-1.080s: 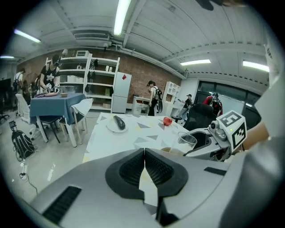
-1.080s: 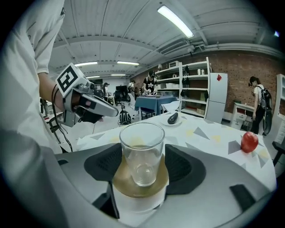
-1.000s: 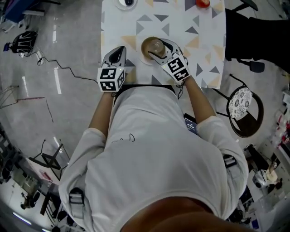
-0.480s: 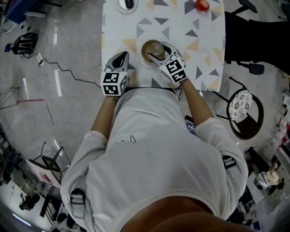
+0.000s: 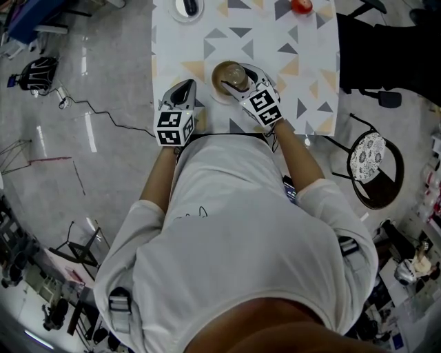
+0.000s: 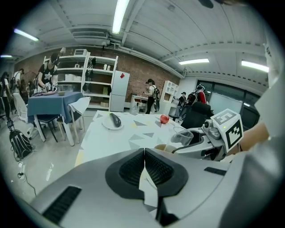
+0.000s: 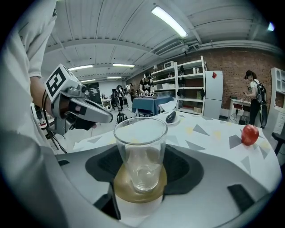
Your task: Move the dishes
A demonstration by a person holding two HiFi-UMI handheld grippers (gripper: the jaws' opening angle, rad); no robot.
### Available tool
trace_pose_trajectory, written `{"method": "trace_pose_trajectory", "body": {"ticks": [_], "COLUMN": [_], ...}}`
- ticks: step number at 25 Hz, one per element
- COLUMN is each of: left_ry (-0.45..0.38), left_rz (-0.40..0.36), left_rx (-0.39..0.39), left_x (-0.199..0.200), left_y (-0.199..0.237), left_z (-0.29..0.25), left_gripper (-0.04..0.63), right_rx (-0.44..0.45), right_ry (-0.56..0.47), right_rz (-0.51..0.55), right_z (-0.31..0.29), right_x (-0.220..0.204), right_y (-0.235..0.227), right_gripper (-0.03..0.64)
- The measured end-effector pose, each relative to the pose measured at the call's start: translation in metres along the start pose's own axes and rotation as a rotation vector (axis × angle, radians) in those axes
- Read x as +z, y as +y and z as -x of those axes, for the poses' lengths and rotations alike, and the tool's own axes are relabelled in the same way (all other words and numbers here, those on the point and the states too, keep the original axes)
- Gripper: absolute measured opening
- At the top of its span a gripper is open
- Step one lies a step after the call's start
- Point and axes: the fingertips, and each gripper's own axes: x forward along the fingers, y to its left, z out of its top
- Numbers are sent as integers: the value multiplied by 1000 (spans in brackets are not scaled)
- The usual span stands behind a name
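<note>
**Right gripper closing round the glass, nothing lifted yet**

**Head view.** We look down on the patterned table [image 5: 310, 48]. The glass [image 5: 229, 71] stands upright on a brown saucer [image 5: 218, 91] close to the table's near edge. Our right gripper [image 5: 240, 79] reaches in with one jaw on each side of the glass. Our left gripper [image 5: 182, 87] hangs just left of the saucer, apart from it, above the table's near corner. At the far end lie a plate [image 5: 180, 9] with something dark on it and a red fruit [image 5: 301, 5], both well apart from the glass.

**Left gripper view.** The left gripper's jaws are pressed together, pad against pad, with nothing between them. Past them we see the glass with the other gripper around it.

**Right gripper view.** The glass fills the gap between the pads, with the saucer under it. The jaws stand wide and have just been closing with the glass between them. Dark pad still shows on both sides of the glass and we see neither pad bearing on it. So we read this gripper as spread around the glass and not yet pinching it.

**Our judgement.** The step in hand is the grasp on the glass, the first of the dishes to go. Next, we think, the jaws need to close until both pads bear evenly on the wall. The grip should be firm but gentle, since smooth glass will likely slip. After that comes a straight lift, so that the saucer stays down and the glass stays upright.
</note>
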Motion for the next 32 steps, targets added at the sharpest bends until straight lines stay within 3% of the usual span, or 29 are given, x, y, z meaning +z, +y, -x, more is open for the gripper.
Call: {"method": "trace_pose_trajectory", "body": {"ticks": [14,22,32], "left_ry": [-36,-47,-42], "left_rz": [-34,-59,-96], "left_rx": [-30,-67,-118], "left_x": [22,35,52], "left_y": [-11,-21,-36], "left_z": [-8,-20,-41], "left_gripper": [21,21,21], "right_rx": [-57,-137,-269], "right_ry": [-132,-188,-202], "right_rz": [17,16,-28], "right_z": [34,61,95], "right_x": [63,91,87], "right_y": [-9,-29,-72], "right_gripper": [275,275,275]}}
